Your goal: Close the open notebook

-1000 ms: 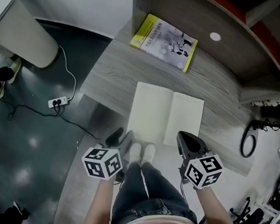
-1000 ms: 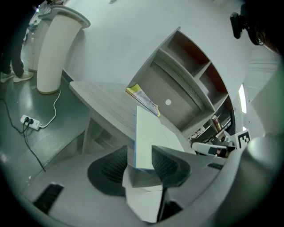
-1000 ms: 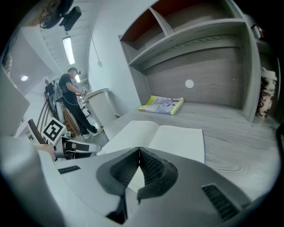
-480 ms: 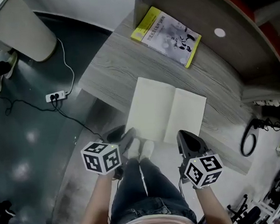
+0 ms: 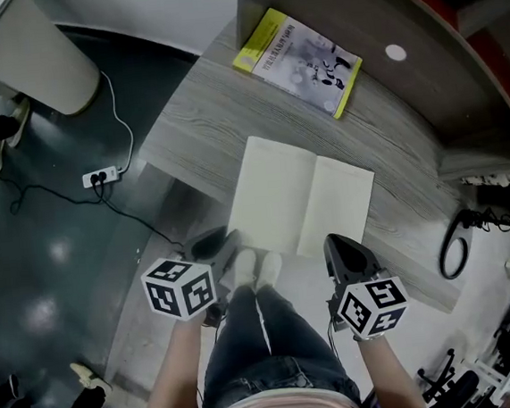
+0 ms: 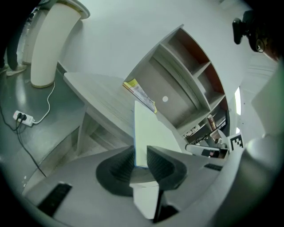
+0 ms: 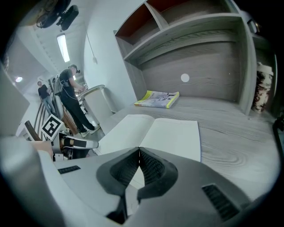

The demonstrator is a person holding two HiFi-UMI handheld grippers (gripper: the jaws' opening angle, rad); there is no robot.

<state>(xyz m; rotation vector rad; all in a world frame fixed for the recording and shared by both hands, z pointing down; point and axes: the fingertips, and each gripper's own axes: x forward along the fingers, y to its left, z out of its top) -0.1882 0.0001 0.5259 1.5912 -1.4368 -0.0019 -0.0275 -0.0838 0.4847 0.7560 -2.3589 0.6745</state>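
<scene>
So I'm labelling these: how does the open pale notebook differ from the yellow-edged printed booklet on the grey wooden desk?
The open pale notebook lies spread, showing two blank pages; the yellow-edged printed booklet is closed, cover up. The notebook sits at the grey wooden desk's near edge, one corner overhanging; the booklet lies farther back, by the shelf wall. The notebook's spread covers more desk than the booklet. Both lie flat.

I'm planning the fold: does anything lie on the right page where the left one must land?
Nothing lies on the right page. Only the right gripper, shut, hangs at its near edge; the book lies apart, farther back.
</scene>
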